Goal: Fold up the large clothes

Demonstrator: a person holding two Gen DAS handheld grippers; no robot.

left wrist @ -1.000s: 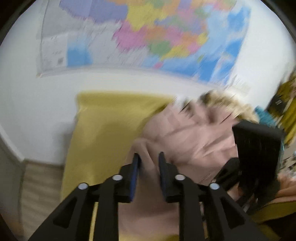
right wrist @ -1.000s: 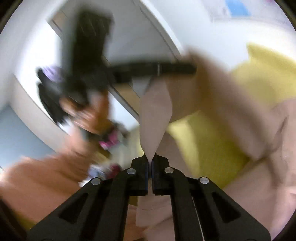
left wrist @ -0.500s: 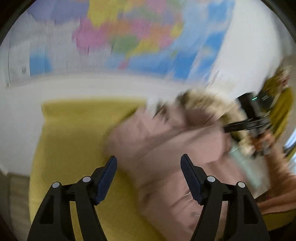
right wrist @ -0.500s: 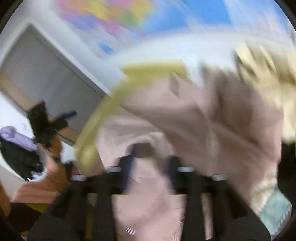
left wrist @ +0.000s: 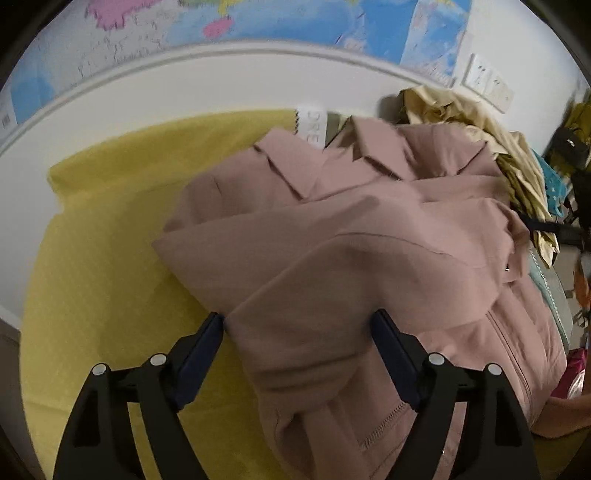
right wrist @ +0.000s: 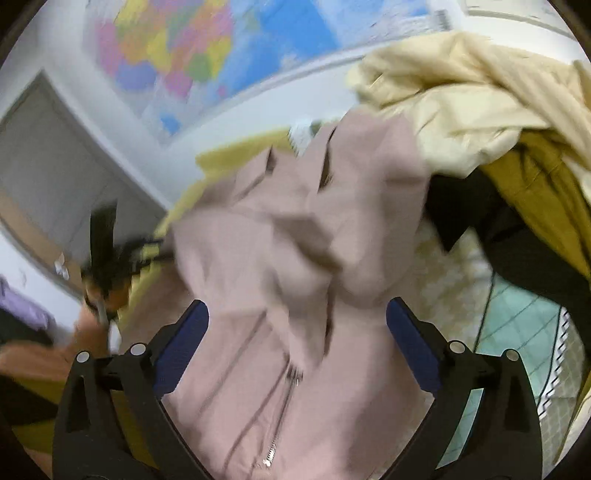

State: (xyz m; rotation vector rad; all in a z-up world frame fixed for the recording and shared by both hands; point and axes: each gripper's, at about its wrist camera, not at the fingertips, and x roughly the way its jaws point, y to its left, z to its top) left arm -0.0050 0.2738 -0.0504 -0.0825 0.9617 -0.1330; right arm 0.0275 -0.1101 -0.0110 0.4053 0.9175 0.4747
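The left wrist view shows the dusty-pink jacket (left wrist: 354, 258) lying on the yellow bedcover (left wrist: 110, 258), sleeves folded across its front, collar toward the map (left wrist: 295, 22) on the wall. The right wrist view alone shows the zipper (right wrist: 273, 439) and a cream garment (right wrist: 461, 92) heaped over an olive one (right wrist: 535, 184) beside the jacket. A second ago both claws pinched pink cloth — now the left gripper (left wrist: 297, 332) and the right gripper (right wrist: 297, 332) stand wide apart above the jacket, holding nothing.
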